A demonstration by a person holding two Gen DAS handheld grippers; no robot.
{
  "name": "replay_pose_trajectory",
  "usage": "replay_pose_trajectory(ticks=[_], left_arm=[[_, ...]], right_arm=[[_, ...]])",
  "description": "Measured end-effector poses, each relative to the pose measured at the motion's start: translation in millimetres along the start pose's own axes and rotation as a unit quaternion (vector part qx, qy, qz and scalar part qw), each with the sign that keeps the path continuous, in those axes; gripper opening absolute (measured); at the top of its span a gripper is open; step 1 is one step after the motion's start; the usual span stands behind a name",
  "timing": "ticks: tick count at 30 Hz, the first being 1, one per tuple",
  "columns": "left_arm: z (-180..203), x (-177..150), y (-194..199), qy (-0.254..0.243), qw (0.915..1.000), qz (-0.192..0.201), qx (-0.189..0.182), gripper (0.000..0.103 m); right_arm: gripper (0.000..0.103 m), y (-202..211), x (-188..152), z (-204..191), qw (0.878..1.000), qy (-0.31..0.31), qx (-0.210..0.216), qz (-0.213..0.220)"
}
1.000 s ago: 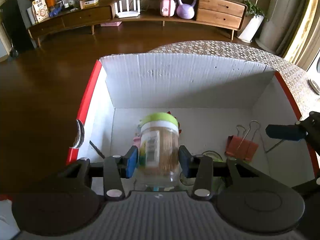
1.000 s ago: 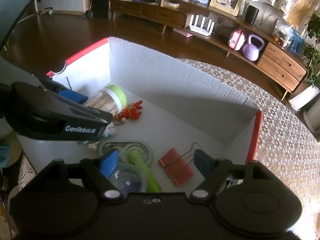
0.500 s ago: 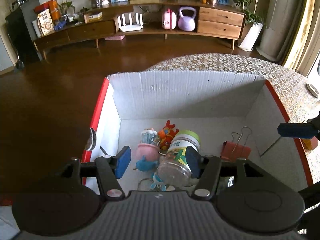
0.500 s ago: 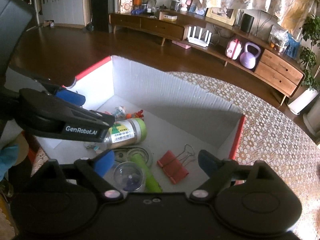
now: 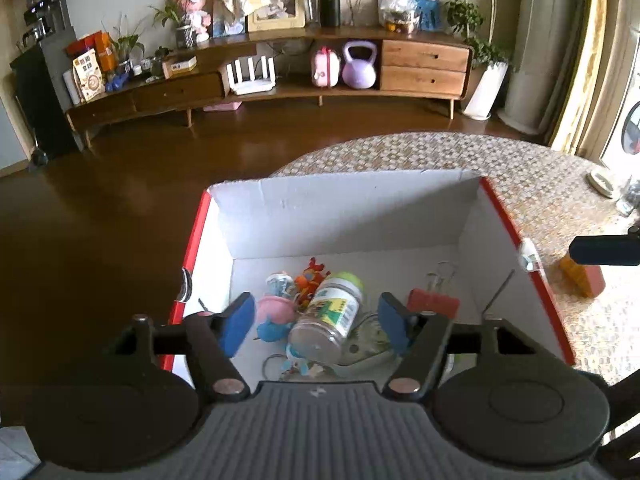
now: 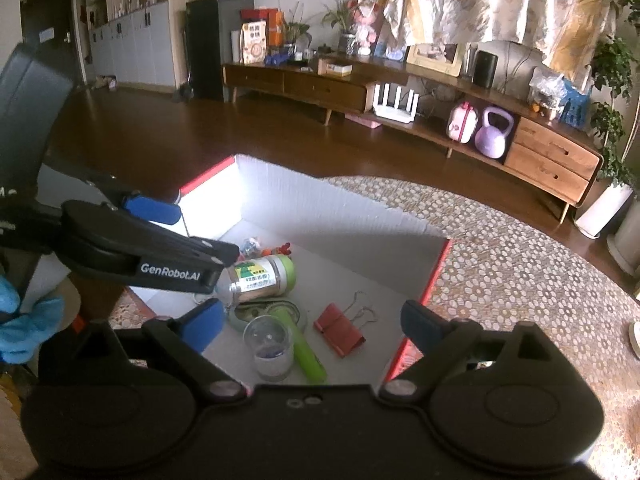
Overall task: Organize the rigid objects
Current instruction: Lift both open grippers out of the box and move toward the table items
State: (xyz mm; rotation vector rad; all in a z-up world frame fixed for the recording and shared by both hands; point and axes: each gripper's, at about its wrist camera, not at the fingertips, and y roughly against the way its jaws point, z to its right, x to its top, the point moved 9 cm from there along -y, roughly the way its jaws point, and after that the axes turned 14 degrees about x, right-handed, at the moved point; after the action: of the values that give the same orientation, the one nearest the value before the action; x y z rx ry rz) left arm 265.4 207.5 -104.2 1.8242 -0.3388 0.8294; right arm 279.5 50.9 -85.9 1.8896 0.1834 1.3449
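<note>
A white cardboard box with red edges (image 5: 340, 216) (image 6: 320, 204) stands on the patterned table. On its floor a clear jar with a green lid (image 5: 326, 316) (image 6: 260, 276) lies on its side. Around it lie a red binder clip (image 5: 434, 302) (image 6: 338, 330), a pink and blue toy (image 5: 274, 316), an orange toy figure (image 5: 310, 280), a small clear cup (image 6: 270, 342) and a green tube (image 6: 306, 350). My left gripper (image 5: 316, 324) hangs above the jar, its jaws opening and empty. My right gripper (image 6: 310, 324) is above the box's near side, jaws opening wide, nothing between them.
An orange-red block (image 5: 582, 280) rests on the table right of the box. A white dish (image 5: 602, 182) sits at the table's far right edge. Beyond the table lie a dark wooden floor and a long low sideboard (image 5: 280, 80). A blue cloth (image 6: 24, 320) shows at left.
The left gripper let go of the jar, which tipped over and now lies on its side in the box. Both grippers opened wider and rose away from the box.
</note>
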Motion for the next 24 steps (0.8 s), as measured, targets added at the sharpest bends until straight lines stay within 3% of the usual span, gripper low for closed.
replay_pose_trajectory(ticks=[9,14,18,24], left_arm=[[18,4,37,0.004,0.9992,0.037,-0.011,0.07],[35,3,58,0.004,0.9978,0.061,-0.027,0.079],[50,1,73,0.003,0.9961,0.087,-0.015,0.079],[84,-8,90,-0.003,0.9946,0.093,-0.045,0.083]], right_arm=[[0.102,48,-5,1,0.999,-0.01,0.015,0.041],[0.103,80,-19,8,0.998,-0.009,0.02,0.066],[0.103,105,-38,23,0.996,-0.016,0.006,0.082],[0.103,137,-72,51,0.995,-0.035,-0.019,0.091]])
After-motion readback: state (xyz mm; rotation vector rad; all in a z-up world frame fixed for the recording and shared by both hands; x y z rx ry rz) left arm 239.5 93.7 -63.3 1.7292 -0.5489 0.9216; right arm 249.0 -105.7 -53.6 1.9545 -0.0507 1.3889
